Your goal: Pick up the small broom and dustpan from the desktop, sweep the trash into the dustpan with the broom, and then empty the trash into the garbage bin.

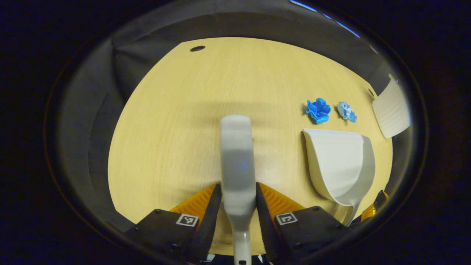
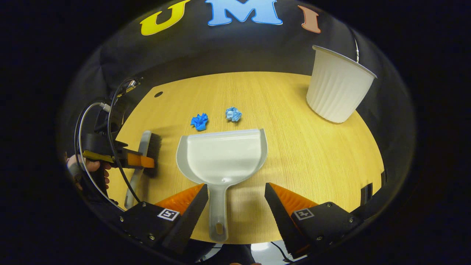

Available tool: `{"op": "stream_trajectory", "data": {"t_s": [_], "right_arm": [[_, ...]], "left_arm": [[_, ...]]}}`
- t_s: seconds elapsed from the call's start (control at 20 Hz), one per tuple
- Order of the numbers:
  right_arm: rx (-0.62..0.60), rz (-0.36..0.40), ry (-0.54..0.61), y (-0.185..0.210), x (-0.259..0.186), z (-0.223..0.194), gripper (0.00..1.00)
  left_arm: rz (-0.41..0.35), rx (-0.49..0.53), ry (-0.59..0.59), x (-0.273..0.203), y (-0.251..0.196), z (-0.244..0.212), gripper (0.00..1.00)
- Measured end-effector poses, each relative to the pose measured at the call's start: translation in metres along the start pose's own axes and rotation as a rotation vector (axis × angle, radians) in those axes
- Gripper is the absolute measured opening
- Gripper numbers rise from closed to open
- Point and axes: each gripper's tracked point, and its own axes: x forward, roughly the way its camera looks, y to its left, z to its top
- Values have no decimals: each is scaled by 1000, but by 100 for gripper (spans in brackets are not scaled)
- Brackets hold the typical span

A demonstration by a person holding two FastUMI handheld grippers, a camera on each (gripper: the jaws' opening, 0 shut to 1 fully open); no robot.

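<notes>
The grey small broom [image 1: 237,147] runs straight ahead between the fingers of my left gripper [image 1: 238,186], which is shut on it just above the wooden desktop [image 1: 176,117]. From the right gripper view the same broom [image 2: 145,141] lies bristles-right, with the left gripper [image 2: 141,161] clamped across it. The white dustpan [image 2: 224,154] rests flat, its handle [image 2: 218,209] pointing back between the spread fingers of my open right gripper [image 2: 235,187], nearer the left finger. A dark blue paper wad [image 2: 199,121] and a pale blue wad [image 2: 233,114] lie just beyond the pan's lip.
A white ribbed garbage bin [image 2: 336,88] stands on the far right of the desktop, also visible as the bin [image 1: 392,110]. A hand [image 2: 88,167] with cables holds the left gripper. A cable hole [image 2: 158,94] sits near the far left corner.
</notes>
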Motion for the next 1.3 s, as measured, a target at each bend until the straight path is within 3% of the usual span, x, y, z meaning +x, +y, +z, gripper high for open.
{"op": "stream_trajectory", "data": {"t_s": [0.2,0.3,0.35,0.65,0.85,0.9,1.05,1.1,1.2,1.3], "right_arm": [[-30,26,30,9,4,-7,96],[-40,37,46,13,9,-11,96],[-46,39,57,14,12,-15,96],[-70,39,126,16,24,-31,97],[-83,27,159,15,33,-37,87],[-79,30,166,16,35,-37,76],[-70,44,190,21,40,-40,72],[-71,43,202,22,42,-41,55],[-71,46,222,22,41,-41,54],[-74,41,240,22,42,-43,33]], "left_arm": [[1,12,15,1,-1,0,52],[5,18,17,3,-1,3,52],[2,21,17,3,-2,3,47],[-14,58,7,6,-5,26,49],[-17,120,-9,8,-5,54,47],[-22,135,-12,9,-7,60,49],[-42,189,-13,13,-13,80,47],[-44,211,-14,17,-17,87,49],[-46,261,-18,23,-22,100,47],[-58,312,-17,27,-29,114,51]]}}
